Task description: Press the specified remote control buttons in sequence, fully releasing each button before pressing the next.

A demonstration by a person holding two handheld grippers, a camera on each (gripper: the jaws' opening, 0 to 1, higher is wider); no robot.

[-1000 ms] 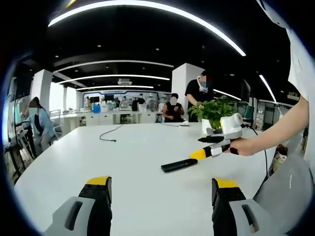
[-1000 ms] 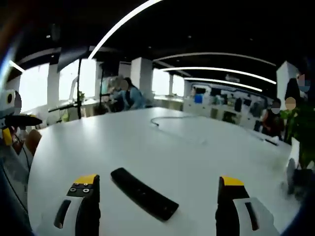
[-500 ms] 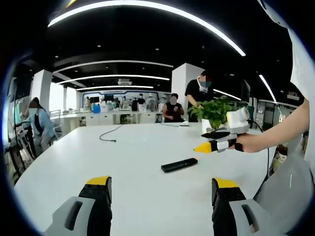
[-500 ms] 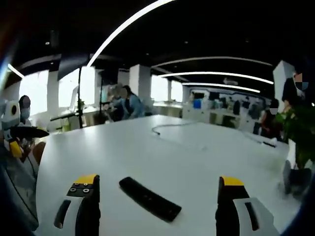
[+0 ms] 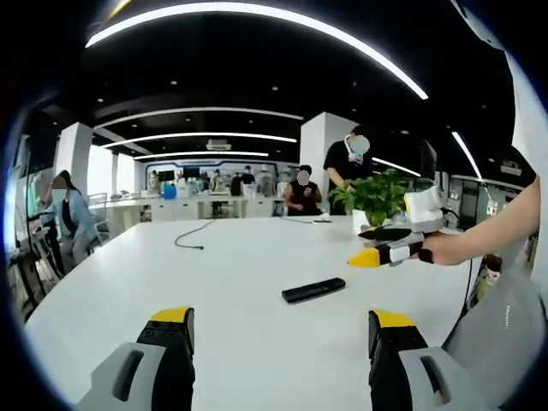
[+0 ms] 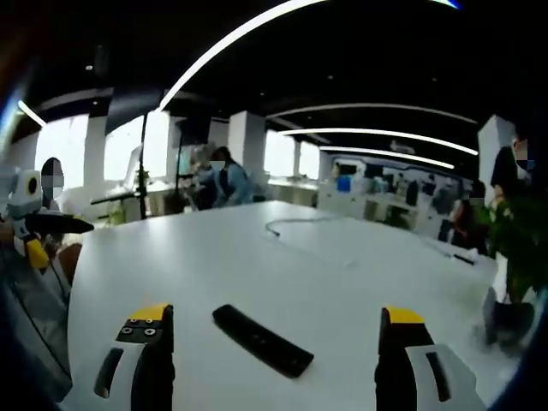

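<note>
The remote is lying flat on the table, untouched ahead of both tongs, with the right tongs and left tongs hanging spread and empty above it, so any pressing looks undone.

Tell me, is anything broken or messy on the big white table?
Nothing stands out. The black remote control lies flat and whole on the white table, with nothing spilled around it. A loose black cable curls further back, and a potted plant stands upright near the edge.
</note>
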